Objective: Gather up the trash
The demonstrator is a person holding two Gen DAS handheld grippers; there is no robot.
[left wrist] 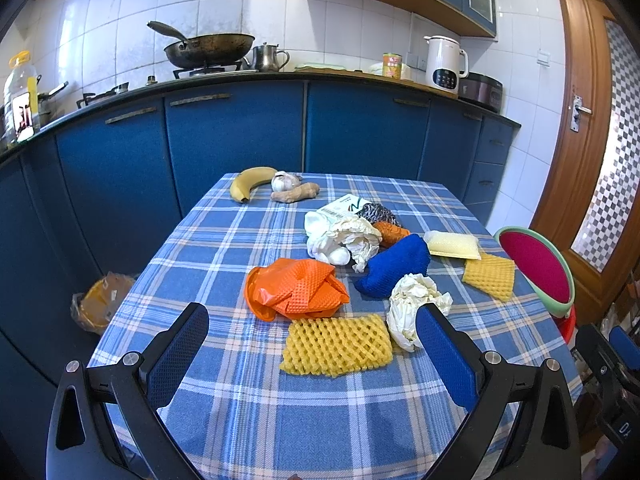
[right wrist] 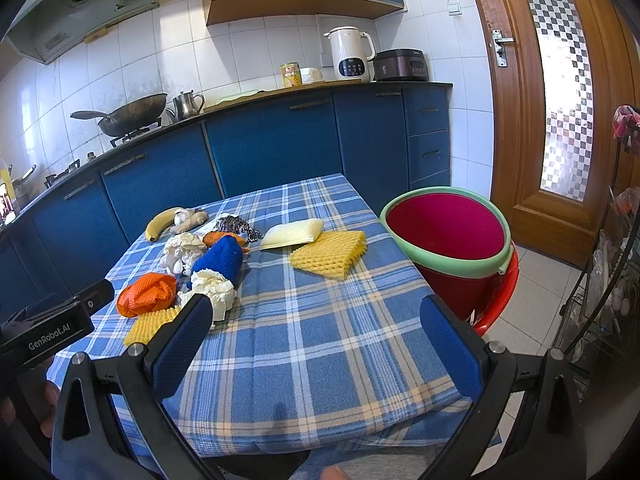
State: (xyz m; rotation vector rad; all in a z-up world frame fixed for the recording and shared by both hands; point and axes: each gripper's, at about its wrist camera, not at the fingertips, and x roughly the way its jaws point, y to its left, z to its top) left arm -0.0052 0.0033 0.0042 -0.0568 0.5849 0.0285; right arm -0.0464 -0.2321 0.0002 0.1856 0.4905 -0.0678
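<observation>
Left gripper (left wrist: 312, 320) jaws spread wide, holding nothing, hovering over the near part of the blue plaid tablecloth (left wrist: 240, 408). Right gripper (right wrist: 316, 312) also wide apart, holding nothing, above the near right part of the cloth.

Between the left fingers lies the yellow foam fruit net (left wrist: 337, 345), flat, long axis running left-right. Just behind it, a crumpled orange textured plastic bag (left wrist: 296, 287); at its right end, a crumpled white tissue ball (left wrist: 412, 312) beside the right fingertip. Behind the tissue: a blue knit cloth bundle (left wrist: 394, 266), long axis slanting back-right. Farther right, a second yellow foam net square (left wrist: 489, 276) lying flat, touching a pale yellow sponge pad (left wrist: 452, 245).

Mid-table: white crumpled paper and bag heap (left wrist: 340, 236). Far edge: a yellow banana (left wrist: 250, 184), garlic bulb (left wrist: 285, 180), ginger root (left wrist: 296, 193).

Red bucket with green rim (right wrist: 446, 236) stands off the table's right side. Blue kitchen cabinets (left wrist: 232, 140), white tiled wall, wooden door (right wrist: 520, 120) behind.
</observation>
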